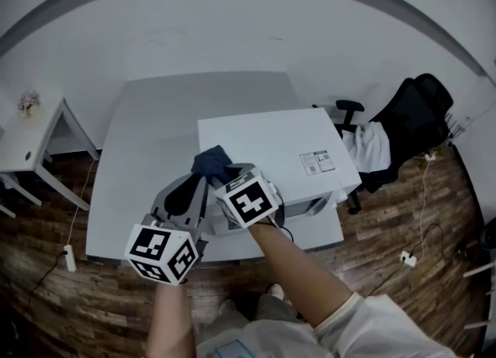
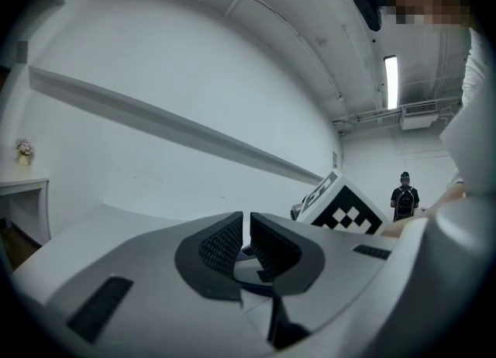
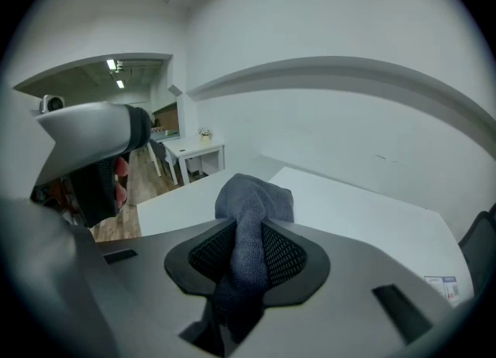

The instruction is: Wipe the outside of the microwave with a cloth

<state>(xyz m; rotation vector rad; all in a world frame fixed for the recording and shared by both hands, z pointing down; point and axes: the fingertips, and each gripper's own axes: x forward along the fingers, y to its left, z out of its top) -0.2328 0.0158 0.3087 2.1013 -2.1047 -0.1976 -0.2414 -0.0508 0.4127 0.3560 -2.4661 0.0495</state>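
A white microwave [image 1: 271,143] stands on a pale grey table [image 1: 147,139], and its flat top also shows in the right gripper view [image 3: 364,225]. My right gripper [image 1: 225,174] is shut on a dark blue-grey cloth [image 1: 213,163] at the front left corner of the microwave's top. In the right gripper view the cloth [image 3: 254,205] bulges out past the jaws of that gripper [image 3: 249,252] and hangs down behind them. To its left my left gripper [image 1: 188,184] is level, and its jaws [image 2: 246,240] are shut with nothing between them.
A black office chair [image 1: 418,116] with a white garment stands right of the table. A small white side table [image 1: 23,147] with flowers is at the far left. A power strip [image 1: 70,257] lies on the wooden floor. A person [image 2: 404,197] stands far off.
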